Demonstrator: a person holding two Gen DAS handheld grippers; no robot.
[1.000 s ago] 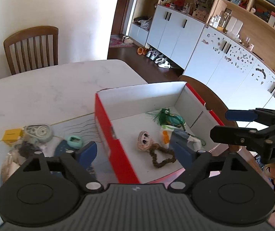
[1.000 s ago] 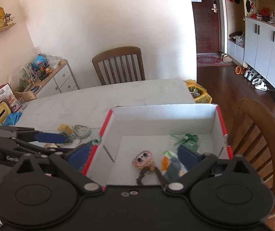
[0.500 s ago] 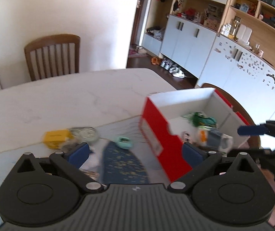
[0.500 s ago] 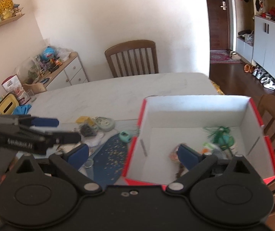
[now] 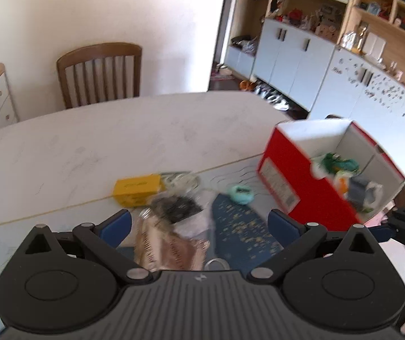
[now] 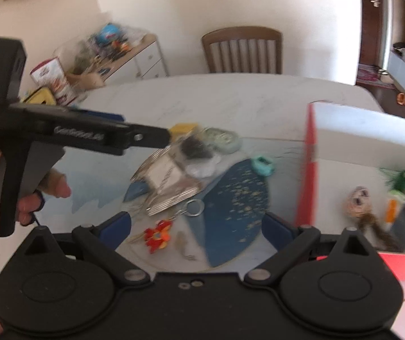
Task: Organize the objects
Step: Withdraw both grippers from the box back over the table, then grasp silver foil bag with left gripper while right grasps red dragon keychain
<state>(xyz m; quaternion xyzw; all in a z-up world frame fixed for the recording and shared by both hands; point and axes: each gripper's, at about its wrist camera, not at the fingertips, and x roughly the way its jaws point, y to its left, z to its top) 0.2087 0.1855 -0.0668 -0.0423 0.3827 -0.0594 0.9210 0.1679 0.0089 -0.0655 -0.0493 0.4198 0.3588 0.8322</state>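
Both views have swung off the red cardboard box with white interior (image 5: 301, 175) — a second ago centred, now at the frame's right — toward loose clutter, suggesting another pickup. The left gripper (image 5: 199, 223) and right gripper (image 6: 196, 226) are both spread wide, empty. The clear-wrapped packet of beige cards (image 6: 168, 178) lies centre frame, long axis running lower-left to upper-right.
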